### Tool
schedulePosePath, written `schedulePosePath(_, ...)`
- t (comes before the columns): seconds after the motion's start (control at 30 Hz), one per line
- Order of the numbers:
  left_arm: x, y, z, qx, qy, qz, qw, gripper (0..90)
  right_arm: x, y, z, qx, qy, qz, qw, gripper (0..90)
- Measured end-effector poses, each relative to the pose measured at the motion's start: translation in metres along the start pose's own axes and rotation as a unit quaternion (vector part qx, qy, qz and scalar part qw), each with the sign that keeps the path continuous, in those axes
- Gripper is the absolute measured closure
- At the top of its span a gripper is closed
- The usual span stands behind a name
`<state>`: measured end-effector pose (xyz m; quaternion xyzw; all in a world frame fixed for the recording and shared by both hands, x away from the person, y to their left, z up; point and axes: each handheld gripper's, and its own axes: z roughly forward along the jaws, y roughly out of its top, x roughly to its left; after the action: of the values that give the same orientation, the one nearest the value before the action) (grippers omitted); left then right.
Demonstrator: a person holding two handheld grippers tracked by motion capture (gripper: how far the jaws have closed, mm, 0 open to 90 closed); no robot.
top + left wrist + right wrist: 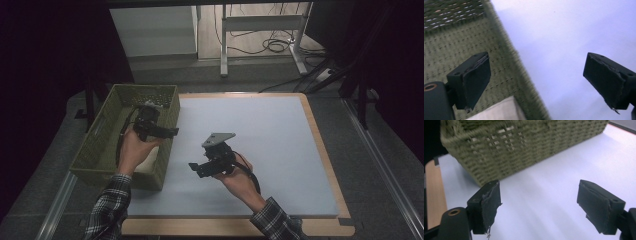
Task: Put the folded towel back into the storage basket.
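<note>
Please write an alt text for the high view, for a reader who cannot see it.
A person holds the left gripper over a green woven basket and the right gripper above a pale blue mat, both with jaws open and empty. A pale folded cloth lies in the basket's near corner.

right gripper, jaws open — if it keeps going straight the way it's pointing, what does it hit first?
Probably the green woven basket: it stands ahead of the open right gripper, with only bare white table surface between them. Depth is hard to judge.
</note>
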<state>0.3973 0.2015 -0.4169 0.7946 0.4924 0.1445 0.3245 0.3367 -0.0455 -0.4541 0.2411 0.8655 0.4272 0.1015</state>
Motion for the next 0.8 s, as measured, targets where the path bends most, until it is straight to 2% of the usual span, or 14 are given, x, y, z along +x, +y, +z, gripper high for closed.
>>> schedulePosePath(0.17, -0.009, 0.005, 0.005, -0.003, -0.002, 0.007, 1.0000, 7.4, -0.005, -0.008, -0.006, 0.007, -0.007, -0.005, 0.9999, 17.4)
schedulePosePath(0.43, -0.026, 0.014, 0.014, -0.009, -0.010, 0.018, 0.9998, 6.7, -0.016, -0.024, -0.021, 0.011, -0.013, 0.001, 0.9999, 14.1)
schedulePosePath(0.6, -0.045, 0.017, 0.028, -0.012, -0.022, 0.028, 0.9993, 5.2, -0.028, -0.036, -0.032, 0.013, -0.018, 0.011, 0.9997, 12.5)
schedulePosePath(0.63, -0.045, 0.017, 0.028, -0.012, -0.022, 0.028, 0.9993, 5.1, -0.029, -0.038, -0.034, 0.014, -0.019, 0.012, 0.9997, 12.3)
schedulePosePath(0.67, -0.051, 0.017, 0.032, -0.013, -0.027, 0.035, 0.9989, 4.8, -0.032, -0.041, -0.037, 0.015, -0.020, 0.013, 0.9996, 12.1)
schedulePosePath(0.7, -0.051, 0.017, 0.032, -0.013, -0.027, 0.035, 0.9989, 4.5, -0.032, -0.041, -0.037, 0.015, -0.020, 0.013, 0.9996, 12.1)
schedulePosePath(0.73, -0.059, 0.017, 0.036, -0.012, -0.034, 0.040, 0.9985, 4.3, -0.035, -0.045, -0.041, 0.016, -0.023, 0.014, 0.9995, 11.6)
schedulePosePath(0.77, -0.059, 0.017, 0.036, -0.012, -0.034, 0.040, 0.9985, 4.2, -0.035, -0.045, -0.041, 0.016, -0.023, 0.014, 0.9995, 11.6)
schedulePosePath(0.8, -0.065, 0.016, 0.040, -0.014, -0.040, 0.042, 0.9982, 4.2, -0.039, -0.050, -0.046, 0.018, -0.026, 0.016, 0.9994, 10.9)
